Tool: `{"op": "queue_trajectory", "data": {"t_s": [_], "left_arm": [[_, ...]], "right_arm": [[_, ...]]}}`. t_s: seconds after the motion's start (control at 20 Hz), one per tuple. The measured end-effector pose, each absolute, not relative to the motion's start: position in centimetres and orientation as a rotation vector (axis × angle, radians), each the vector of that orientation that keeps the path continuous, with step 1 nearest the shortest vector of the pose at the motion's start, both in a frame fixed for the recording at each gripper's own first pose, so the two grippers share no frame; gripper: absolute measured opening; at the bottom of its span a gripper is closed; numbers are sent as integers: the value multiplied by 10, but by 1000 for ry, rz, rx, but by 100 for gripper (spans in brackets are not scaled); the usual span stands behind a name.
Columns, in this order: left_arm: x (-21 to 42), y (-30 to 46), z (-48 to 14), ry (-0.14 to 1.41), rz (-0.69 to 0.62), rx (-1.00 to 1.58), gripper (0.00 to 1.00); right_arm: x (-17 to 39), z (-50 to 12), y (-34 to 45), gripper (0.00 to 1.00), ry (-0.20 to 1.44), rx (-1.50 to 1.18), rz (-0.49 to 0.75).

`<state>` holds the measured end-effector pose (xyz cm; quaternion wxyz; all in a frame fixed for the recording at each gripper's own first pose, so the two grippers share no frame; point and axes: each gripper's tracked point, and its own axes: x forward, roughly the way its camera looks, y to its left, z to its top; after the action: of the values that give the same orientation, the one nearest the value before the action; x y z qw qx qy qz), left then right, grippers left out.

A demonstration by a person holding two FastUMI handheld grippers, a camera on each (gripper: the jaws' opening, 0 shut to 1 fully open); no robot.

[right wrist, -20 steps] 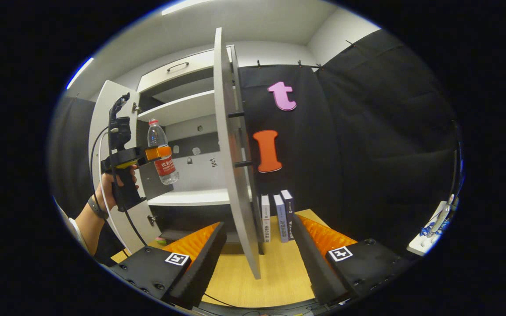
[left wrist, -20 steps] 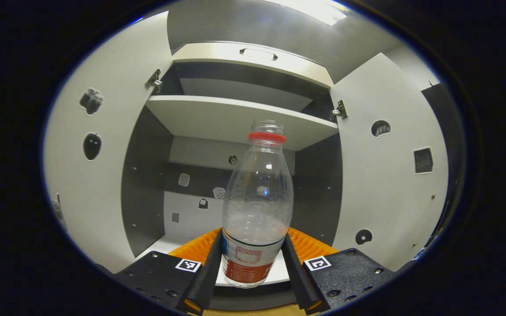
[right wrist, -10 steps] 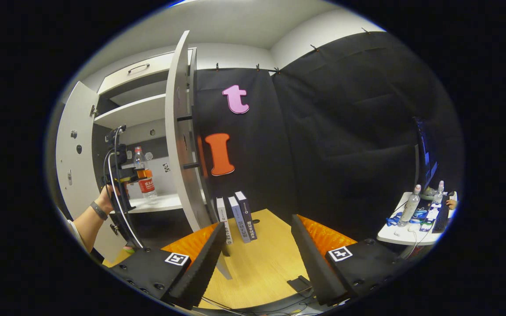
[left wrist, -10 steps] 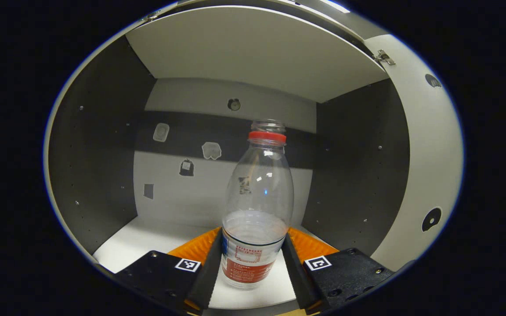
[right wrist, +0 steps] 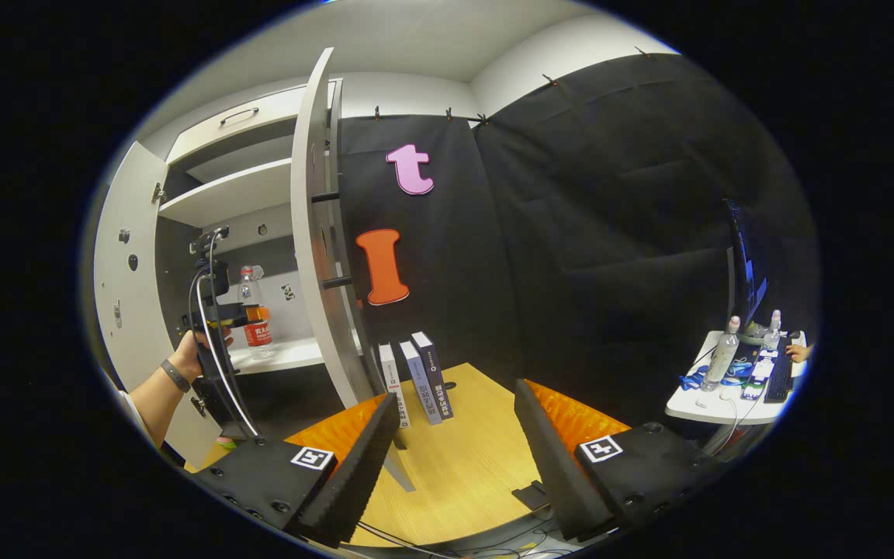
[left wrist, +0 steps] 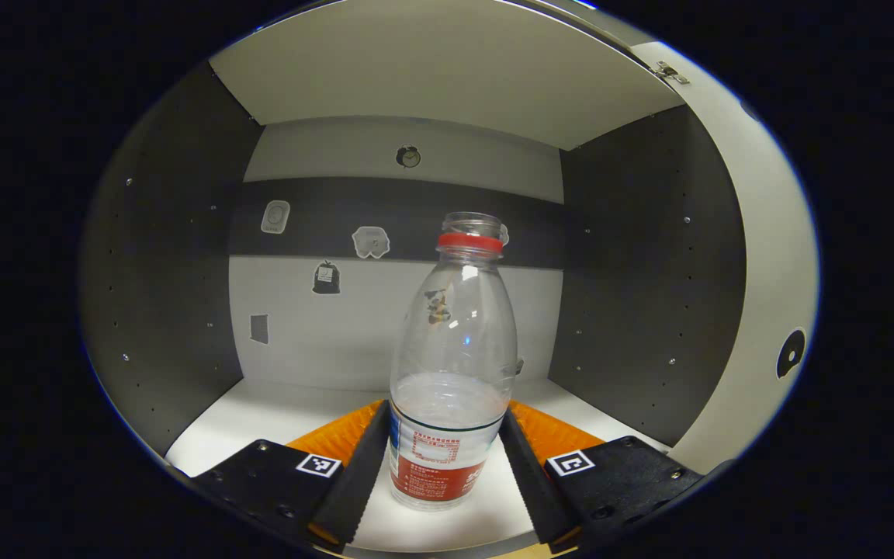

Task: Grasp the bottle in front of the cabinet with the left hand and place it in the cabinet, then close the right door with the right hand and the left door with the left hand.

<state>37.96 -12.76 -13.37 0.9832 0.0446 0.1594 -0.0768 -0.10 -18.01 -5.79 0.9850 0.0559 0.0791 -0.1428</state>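
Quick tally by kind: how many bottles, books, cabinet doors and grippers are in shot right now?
Bottles: 3, the clear red-labelled plastic bottle in the left gripper, two on the white side table.
Upright books: 3.
Open white cabinet doors: 2.
Grippers: 2, with the right gripper.
Total: 10.

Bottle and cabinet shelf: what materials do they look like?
Bottle: clear glossy plastic, likely PET; see-through wall with highlights, red neck ring, printed wrap label. Cabinet shelf: smooth matte white board, probably laminated; the dark side panels carry rows of drilled holes.
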Motion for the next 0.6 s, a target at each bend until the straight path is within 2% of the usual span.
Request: {"op": "queue_trajectory", "data": {"t_s": [0.2,0.4,0.5,0.6], "left_arm": [[376,-125,-124,279,-131,51,95],[361,-128,-76,146,-146,8,94],[345,-129,-48,88,-145,15,97],[323,-131,-21,48,-137,39,92]], "right_arm": [[-3,-56,-181,99,161,106,-285],[-1,-53,-186,99,166,108,-267],[0,-52,-186,99,169,107,-246],[4,-49,-186,99,170,103,-210]]}}
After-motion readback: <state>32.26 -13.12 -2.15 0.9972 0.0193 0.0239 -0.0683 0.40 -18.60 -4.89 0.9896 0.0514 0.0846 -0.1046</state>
